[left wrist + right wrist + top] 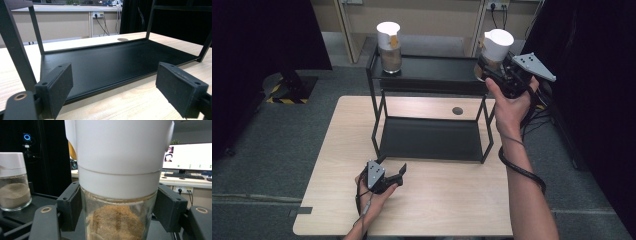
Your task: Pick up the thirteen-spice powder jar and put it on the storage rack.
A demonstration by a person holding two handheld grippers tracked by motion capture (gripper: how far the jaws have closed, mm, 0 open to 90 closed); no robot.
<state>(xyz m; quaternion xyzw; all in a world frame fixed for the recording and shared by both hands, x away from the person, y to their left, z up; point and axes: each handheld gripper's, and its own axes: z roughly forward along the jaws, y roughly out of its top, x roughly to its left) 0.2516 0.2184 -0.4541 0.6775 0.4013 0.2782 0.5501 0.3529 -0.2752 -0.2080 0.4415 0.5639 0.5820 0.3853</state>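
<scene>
Clamped between the two black pads of the right gripper (pixel 117 215), a glass shaker jar (pixel 117 195) with a white cap looms in the right gripper view, its lower half packed with brown powder and the pads pressing on the glass just under the cap. From the high view that same jar (pixel 497 47) sits at the right end of the black rack's upper shelf (pixel 437 70), the right gripper (pixel 492 70) reaching in from the right with its grey three-cornered plate on top; whether the jar's base touches the shelf cannot be told. A second shaker jar (pixel 13 182), also white-capped and holding paler powder, stands to the left in the right gripper view, and the high view places it (pixel 389 47) at the left end of that shelf, well apart from the first. The left gripper (pixel 392 175) rests on the wooden table (pixel 437 210) just before the rack's front left leg. Its own view adds what the high one cannot: the left gripper (pixel 117 92) has its jaws spread wide with nothing between them, looking across the rack's bare lower shelf (pixel 112 60)
</scene>
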